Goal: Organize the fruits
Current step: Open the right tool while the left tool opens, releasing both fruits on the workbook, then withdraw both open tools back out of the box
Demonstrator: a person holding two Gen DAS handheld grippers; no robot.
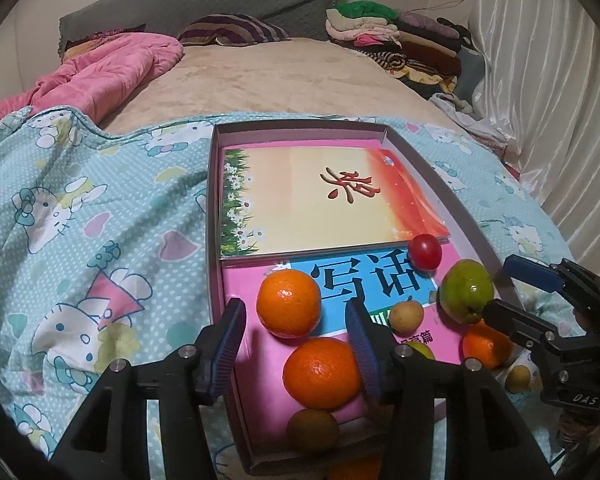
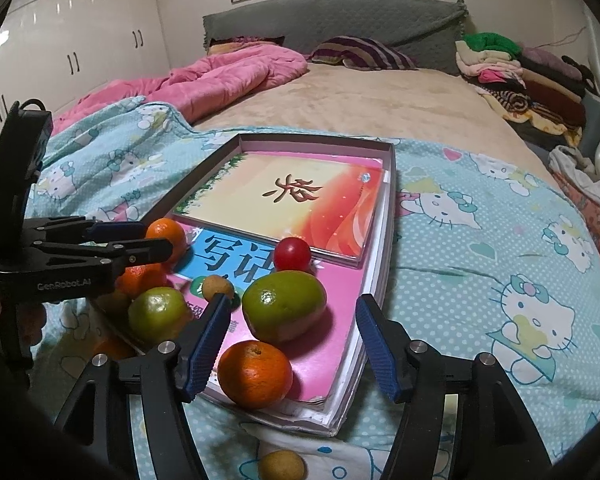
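A shallow cardboard box [image 1: 216,200] [image 2: 390,208] with books in it lies on the Hello Kitty blanket. Loose fruit rests on the pink book. My left gripper [image 1: 296,340] is open over two oranges, one just ahead [image 1: 288,302] and one between the fingers [image 1: 322,372], untouched by the pads. A brown fruit [image 1: 313,430] lies below them. My right gripper [image 2: 292,340] is open, with a large green fruit [image 2: 284,306] ahead and an orange [image 2: 256,372] between its fingers, not gripped. A small red fruit [image 2: 292,254], a tan one [image 2: 218,287] and a second green fruit [image 2: 158,314] lie nearby.
A pink quilt [image 1: 112,68] and a striped pillow [image 2: 360,54] lie further up the bed. Folded clothes [image 1: 396,36] are stacked at the far right by a white curtain [image 1: 540,100]. A small yellow fruit [image 2: 281,465] sits on the blanket outside the box.
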